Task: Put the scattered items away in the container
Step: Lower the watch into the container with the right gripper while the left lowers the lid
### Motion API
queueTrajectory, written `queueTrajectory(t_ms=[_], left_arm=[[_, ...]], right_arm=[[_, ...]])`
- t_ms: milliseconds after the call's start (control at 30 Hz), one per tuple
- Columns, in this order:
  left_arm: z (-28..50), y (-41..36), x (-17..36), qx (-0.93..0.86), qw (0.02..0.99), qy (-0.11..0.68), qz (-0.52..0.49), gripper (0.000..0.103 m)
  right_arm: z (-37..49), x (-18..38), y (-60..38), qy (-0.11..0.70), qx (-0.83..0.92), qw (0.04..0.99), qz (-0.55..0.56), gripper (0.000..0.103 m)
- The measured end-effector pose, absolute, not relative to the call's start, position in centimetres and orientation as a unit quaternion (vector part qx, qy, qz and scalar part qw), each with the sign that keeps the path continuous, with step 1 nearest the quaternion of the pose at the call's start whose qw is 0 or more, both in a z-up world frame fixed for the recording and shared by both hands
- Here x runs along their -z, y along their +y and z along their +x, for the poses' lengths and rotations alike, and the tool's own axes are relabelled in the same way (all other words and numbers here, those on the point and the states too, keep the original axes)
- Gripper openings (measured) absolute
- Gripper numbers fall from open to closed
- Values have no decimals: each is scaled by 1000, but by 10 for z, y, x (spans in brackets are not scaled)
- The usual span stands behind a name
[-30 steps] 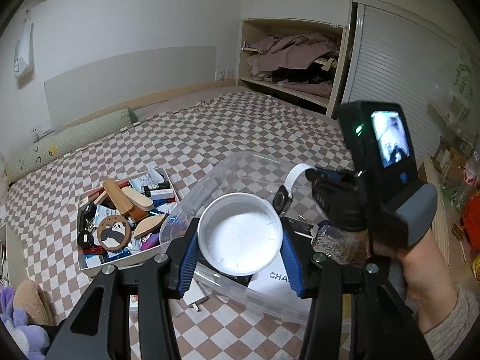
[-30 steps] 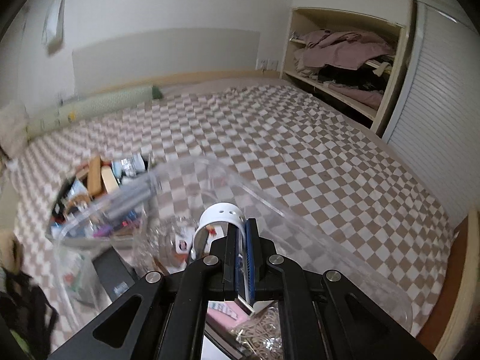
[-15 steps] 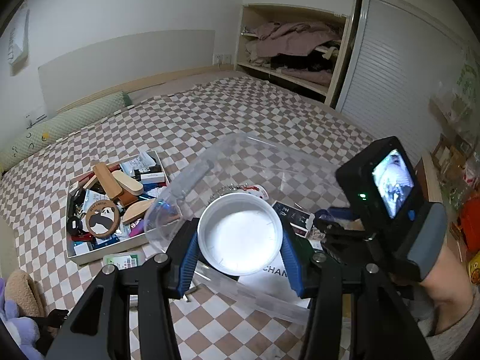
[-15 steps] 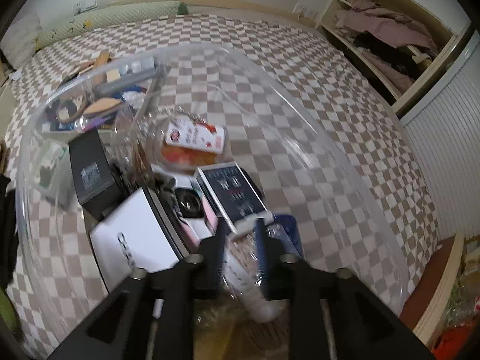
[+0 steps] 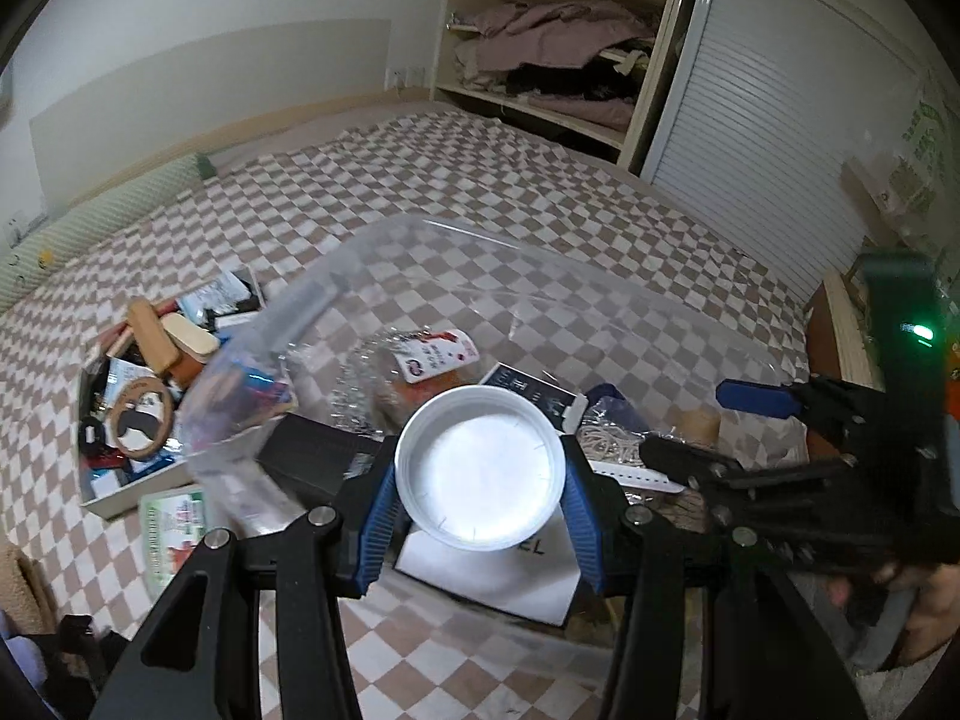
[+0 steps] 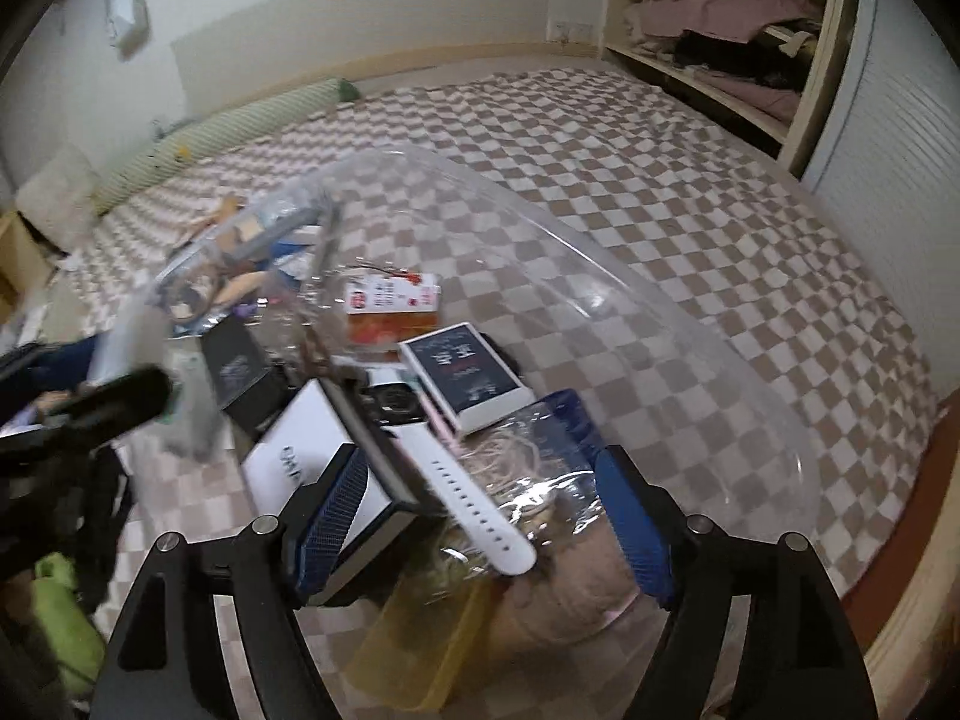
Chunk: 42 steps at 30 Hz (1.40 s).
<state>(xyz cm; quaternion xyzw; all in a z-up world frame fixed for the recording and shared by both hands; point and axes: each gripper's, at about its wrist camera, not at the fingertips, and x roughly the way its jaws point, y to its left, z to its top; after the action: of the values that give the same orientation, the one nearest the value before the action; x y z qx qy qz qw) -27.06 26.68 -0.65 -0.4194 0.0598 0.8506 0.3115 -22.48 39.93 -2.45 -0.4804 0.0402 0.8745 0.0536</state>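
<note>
The clear plastic container point(image 6: 690, 324) is lying open-topped, its far right part showing bare bottom, while a dark booklet point(image 6: 465, 372), a white box point(image 6: 312, 468), a white strap point(image 6: 474, 504) and bagged odds are crowding its near left part. The left gripper point(image 5: 480, 480), gripping a white lid point(image 5: 480, 468), is hanging above that clutter, and the right gripper point(image 6: 480, 516), jaws spread, is occupying the near right side. Left of the container a filled tray point(image 5: 96, 498) is blocking the checkered bedspread point(image 5: 480, 180), which is lying open beyond.

A brown-and-cream checked bedspread point(image 5: 540, 192) lies under the clear plastic container point(image 5: 600, 312). The round tub point(image 5: 480, 477) is white, the ridged bolster point(image 6: 222, 132) pale green.
</note>
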Motion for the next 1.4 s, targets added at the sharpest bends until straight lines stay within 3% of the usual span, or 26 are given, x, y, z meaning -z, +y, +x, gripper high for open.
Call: queueTrajectory(t_ms=[467, 1100, 1133, 1167, 1200, 1400], left_arm=[[-320, 320, 34, -823, 310, 57, -472, 50], [-361, 339, 73, -807, 232, 118, -531, 50], [-362, 337, 73, -806, 229, 114, -533, 56], [-363, 336, 73, -806, 228, 109, -536, 75], [-364, 335, 72, -807, 227, 107, -535, 82], [-357, 338, 66, -814, 221, 124, -522, 84]], right_arm=[[-220, 48, 390, -17, -857, 9, -514, 78], [-219, 43, 417, 64, -861, -3, -505, 79], [-218, 43, 418, 64, -861, -3, -505, 79], [-218, 43, 418, 65, -861, -3, -505, 79], [-218, 43, 419, 66, -861, -3, -504, 79], [-217, 42, 419, 68, -861, -5, -504, 79]])
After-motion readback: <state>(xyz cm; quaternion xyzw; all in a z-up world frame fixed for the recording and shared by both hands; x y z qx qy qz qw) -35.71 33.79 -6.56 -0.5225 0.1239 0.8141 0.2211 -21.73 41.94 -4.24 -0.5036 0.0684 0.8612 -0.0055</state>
